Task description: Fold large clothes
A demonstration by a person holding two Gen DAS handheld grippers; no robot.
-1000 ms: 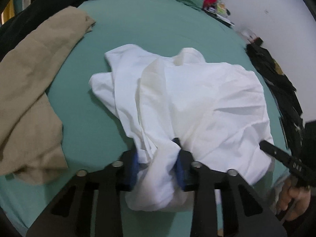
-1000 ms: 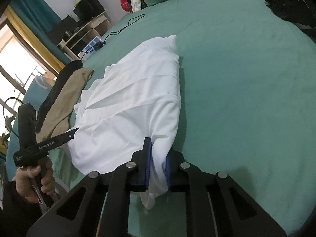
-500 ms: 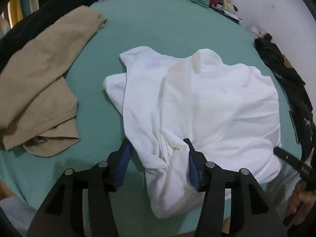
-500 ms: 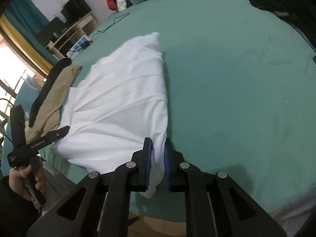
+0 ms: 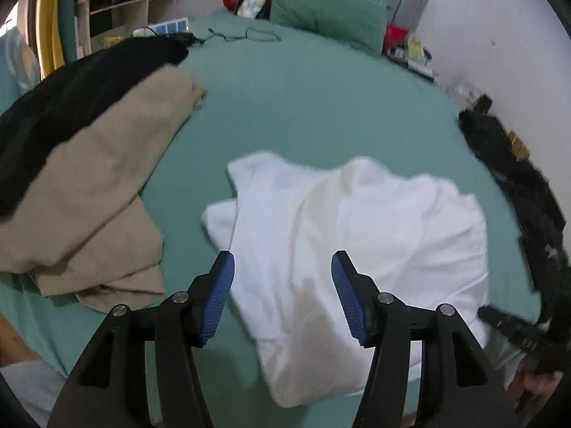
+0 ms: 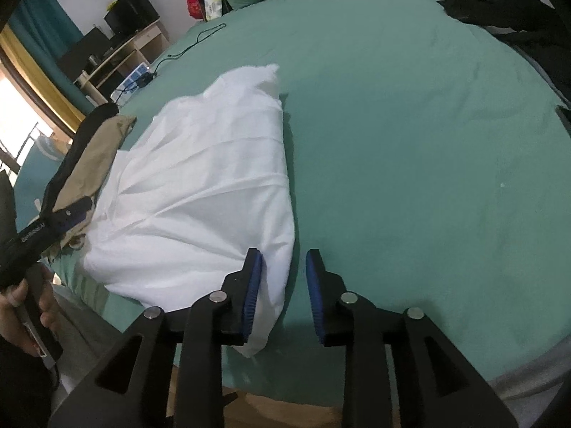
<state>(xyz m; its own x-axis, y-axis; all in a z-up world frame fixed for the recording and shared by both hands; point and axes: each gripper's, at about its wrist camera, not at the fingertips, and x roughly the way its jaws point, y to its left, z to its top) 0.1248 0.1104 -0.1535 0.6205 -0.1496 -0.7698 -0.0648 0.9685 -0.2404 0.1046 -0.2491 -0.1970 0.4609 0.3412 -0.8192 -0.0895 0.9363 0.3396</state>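
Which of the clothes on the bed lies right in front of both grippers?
The white garment, crumpled near the bed's front edge. The tan one and the black one lie off to the left; another dark pile lies far right.

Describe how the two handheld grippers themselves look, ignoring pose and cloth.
Both the left gripper and right gripper are matte black plastic with triangular cut-outs, round silver bolt heads and ribbed blue pads on two fingers. White lettering marks the left gripper's body in the right wrist view.

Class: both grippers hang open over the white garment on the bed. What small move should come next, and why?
Probably lower the left gripper to pinch the bunched near edge of the white garment, because it lies crumpled, unfolded, and neither it nor the right gripper holds cloth.
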